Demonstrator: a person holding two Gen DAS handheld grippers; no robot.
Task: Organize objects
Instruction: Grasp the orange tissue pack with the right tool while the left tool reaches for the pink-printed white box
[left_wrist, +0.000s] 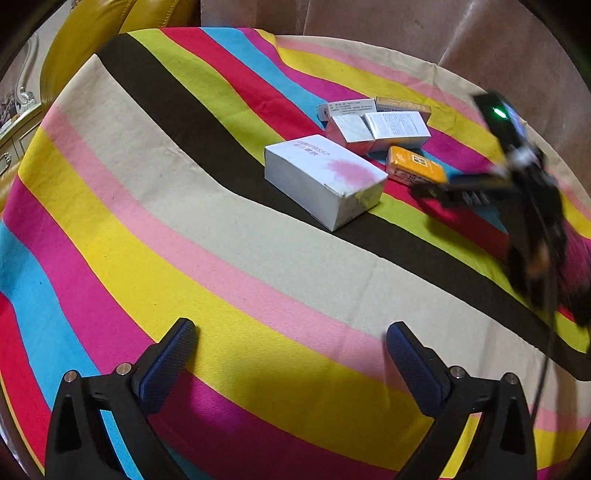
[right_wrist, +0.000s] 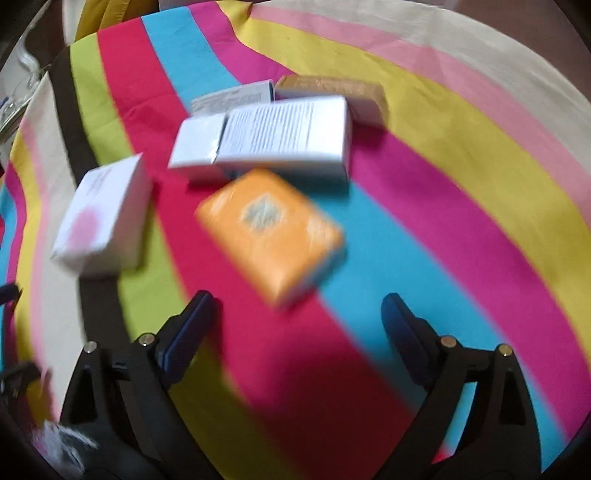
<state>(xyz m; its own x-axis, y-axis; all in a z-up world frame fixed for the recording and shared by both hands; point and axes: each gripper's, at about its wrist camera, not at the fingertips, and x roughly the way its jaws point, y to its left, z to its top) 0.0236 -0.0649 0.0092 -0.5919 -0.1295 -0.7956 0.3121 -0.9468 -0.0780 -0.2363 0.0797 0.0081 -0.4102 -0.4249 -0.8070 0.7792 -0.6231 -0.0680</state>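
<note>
Six boxes sit grouped on the striped cloth: four small ones packed edge to edge at upper centre of the right wrist view, among them the text-printed box; the orange box lies askew just below them, and the white box stands apart at left. Judged from this, the back cluster looks arranged, while the orange and white boxes remain for you to align. Your right gripper hovers just short of the orange box, fingers wide apart and empty. Your left gripper, at bottom centre of its view, is likewise spread over bare cloth, well clear of the boxes.
</note>
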